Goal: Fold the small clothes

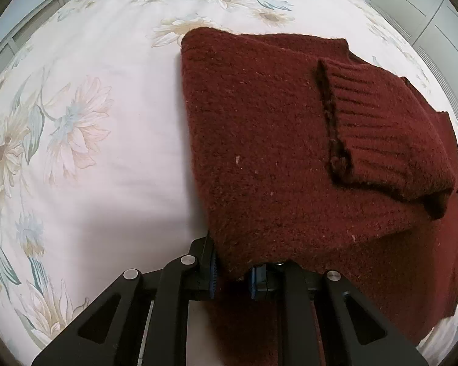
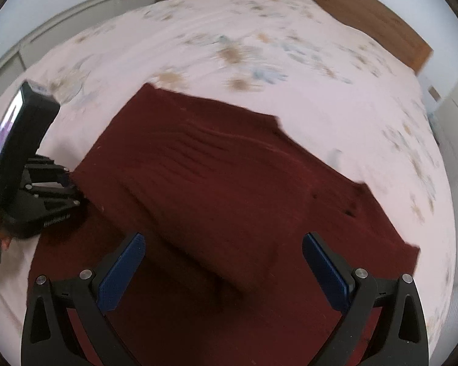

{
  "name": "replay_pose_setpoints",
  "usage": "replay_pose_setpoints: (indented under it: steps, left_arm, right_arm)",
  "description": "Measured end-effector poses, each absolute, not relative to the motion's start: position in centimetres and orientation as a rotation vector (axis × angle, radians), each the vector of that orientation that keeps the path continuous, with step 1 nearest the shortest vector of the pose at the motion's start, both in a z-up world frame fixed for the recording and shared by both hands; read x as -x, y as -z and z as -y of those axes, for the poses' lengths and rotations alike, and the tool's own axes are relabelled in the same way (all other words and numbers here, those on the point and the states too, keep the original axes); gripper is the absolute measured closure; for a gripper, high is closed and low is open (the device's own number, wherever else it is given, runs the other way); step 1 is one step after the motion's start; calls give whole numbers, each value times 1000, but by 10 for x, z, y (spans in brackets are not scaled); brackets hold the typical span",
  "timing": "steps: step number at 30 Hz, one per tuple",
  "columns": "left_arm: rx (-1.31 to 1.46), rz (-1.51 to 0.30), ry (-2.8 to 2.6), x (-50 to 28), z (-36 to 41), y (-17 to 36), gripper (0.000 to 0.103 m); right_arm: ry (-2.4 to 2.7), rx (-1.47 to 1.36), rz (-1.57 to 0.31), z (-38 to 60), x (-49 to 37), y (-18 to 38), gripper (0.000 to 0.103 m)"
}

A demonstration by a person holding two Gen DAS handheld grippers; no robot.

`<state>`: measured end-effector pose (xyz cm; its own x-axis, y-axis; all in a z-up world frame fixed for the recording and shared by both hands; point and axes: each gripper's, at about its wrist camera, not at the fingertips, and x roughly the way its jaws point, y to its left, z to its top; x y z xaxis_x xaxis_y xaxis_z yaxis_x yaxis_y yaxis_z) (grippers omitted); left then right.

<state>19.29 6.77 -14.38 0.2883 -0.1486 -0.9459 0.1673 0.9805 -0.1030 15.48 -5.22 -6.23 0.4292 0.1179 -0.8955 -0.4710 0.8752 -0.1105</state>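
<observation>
here the left tongs point(image 1: 232, 270) pinch the sweater point(image 1: 274, 152) edge, right tongs point(image 2: 223, 271) spread wide above it.

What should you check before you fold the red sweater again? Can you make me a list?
1. Left gripper has hold of the sweater edge: ok, the knit is pinched between its blue pads.
2. Right gripper is free to grab: ok, it is open above the sweater with nothing in it.
3. Sleeve cuff is tucked onto the body: ok, it lies folded on top.
4. Sweater lies flat on the bedsheet: not ok, the held corner is raised and the near part sags.
5. Far edges line up: cannot tell, the right wrist view is blurred.
6. Grippers are apart: ok, the left one sits off at the sweater's side.
</observation>
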Motion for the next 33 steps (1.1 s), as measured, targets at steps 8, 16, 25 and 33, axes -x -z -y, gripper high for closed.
replay_pose_setpoints:
  steps: [8,16,25,33]
  left_arm:
    - [-41,-1272,215,-181,-62,148,89]
    - [-30,-1279,220,-199,-69,154,89]
    - [-26,-1280,214,-202,-76,157,89]
    - [-31,-1277,196,-197,-75,159,89]
  right_arm:
    - [-389,458,-1103,20,-172,99,1]
    - [-401,478,-1080,8,-175,104,35]
    - [-374,409,-1048,39,-177,75,85]
    - [-267,187,-1036,124,-182,37,86]
